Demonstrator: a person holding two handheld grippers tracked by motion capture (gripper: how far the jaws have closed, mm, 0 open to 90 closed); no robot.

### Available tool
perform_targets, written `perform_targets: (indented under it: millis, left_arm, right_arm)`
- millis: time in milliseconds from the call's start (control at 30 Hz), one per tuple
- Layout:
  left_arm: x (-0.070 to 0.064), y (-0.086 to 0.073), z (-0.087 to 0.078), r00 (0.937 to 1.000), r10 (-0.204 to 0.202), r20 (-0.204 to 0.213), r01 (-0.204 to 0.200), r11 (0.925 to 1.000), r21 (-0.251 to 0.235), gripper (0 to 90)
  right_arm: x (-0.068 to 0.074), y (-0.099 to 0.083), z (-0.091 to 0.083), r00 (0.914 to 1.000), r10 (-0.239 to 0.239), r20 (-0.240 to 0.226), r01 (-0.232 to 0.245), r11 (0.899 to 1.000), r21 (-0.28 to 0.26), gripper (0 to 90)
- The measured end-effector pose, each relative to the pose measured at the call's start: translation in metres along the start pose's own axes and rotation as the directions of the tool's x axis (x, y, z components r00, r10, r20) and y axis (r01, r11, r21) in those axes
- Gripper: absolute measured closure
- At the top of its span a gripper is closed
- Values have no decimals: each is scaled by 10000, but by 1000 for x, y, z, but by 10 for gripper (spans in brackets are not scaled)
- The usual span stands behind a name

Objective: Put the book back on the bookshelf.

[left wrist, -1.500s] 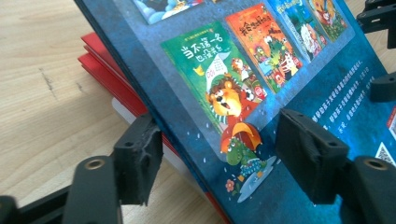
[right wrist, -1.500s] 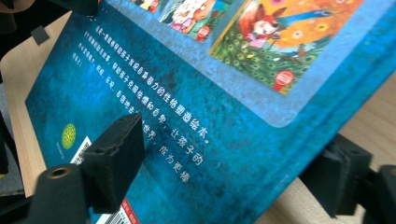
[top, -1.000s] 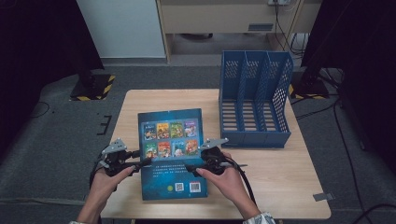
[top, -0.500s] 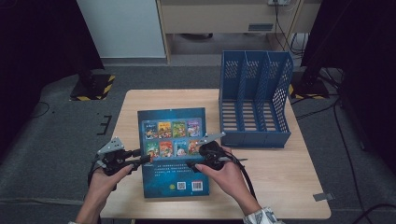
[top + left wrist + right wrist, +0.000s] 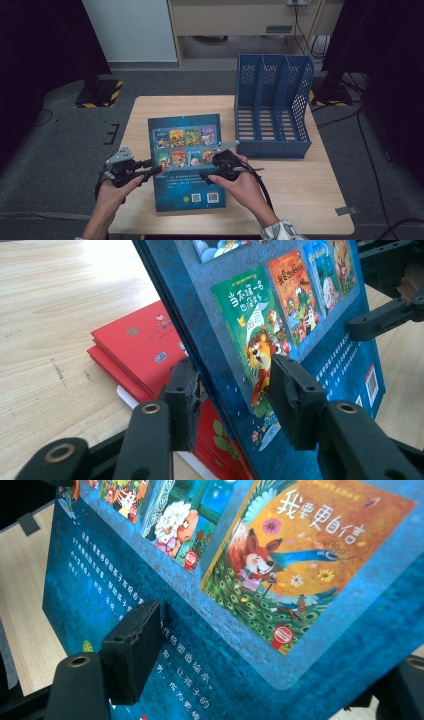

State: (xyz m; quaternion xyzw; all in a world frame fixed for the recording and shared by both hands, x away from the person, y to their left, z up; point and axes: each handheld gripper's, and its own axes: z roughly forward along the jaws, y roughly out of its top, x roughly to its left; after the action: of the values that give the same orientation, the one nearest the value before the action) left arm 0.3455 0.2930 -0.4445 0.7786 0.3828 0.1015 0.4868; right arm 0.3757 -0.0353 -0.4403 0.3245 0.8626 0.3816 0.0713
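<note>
A person at a wooden surface (image 5: 310, 200) lifts a blue picture book (image 5: 186, 160) with two hand-held grippers, one on each side edge. The left gripper (image 5: 152, 170) has its fingers (image 5: 182, 395) clamped on the book's left edge, one pad under the cover and one on its printed face, as the left gripper view makes plain. The right gripper (image 5: 209, 167) bites the opposite edge at about the same height; the right gripper view shows one finger (image 5: 132, 650) pressed to the cover, while its partner sits behind the book, so the grip reads as closed on the cover.

Holding both edges appears to keep the wide, thin book from sagging or twisting as it comes up off a stack of red books (image 5: 145, 352), which lies flat on the surface beneath it in the left gripper view. The blue book tilts there, raised clear of the stack, near the person and left of the blue file rack (image 5: 272, 107).

The rack stands at the far right of the surface, its open side facing the person, likely the book's destination.

By count: two grippers, one blue book in hand, at least two red books below, one rack with three slots, all of them empty.
</note>
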Motion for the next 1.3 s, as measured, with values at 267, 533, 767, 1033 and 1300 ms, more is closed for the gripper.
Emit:
perform_targets:
  millis: [267,533,767,1033,1300]
  left_arm:
    - [-2,1,1,9998,164,106,-165,9998,79,564]
    - [-4,2,2,9997,187,142,-189,9997,173,568]
    - [-8,10,-7,9995,229,203,-229,9997,-14,601]
    - [-13,18,-17,9993,298,235,-295,9995,-149,627]
    - [-13,31,-21,9985,531,-157,-536,9979,-357,639]
  right_arm:
    - [0,1,-4,9997,-183,137,186,9996,-197,244]
    - [-6,6,-10,10000,-28,95,30,9997,-253,284]
    - [-5,13,-22,9999,111,74,-108,9992,-385,349]
    - [-3,25,-36,9999,75,71,-72,9988,-488,387]
    - [-4,40,-43,9997,-16,230,40,9944,-1057,402]
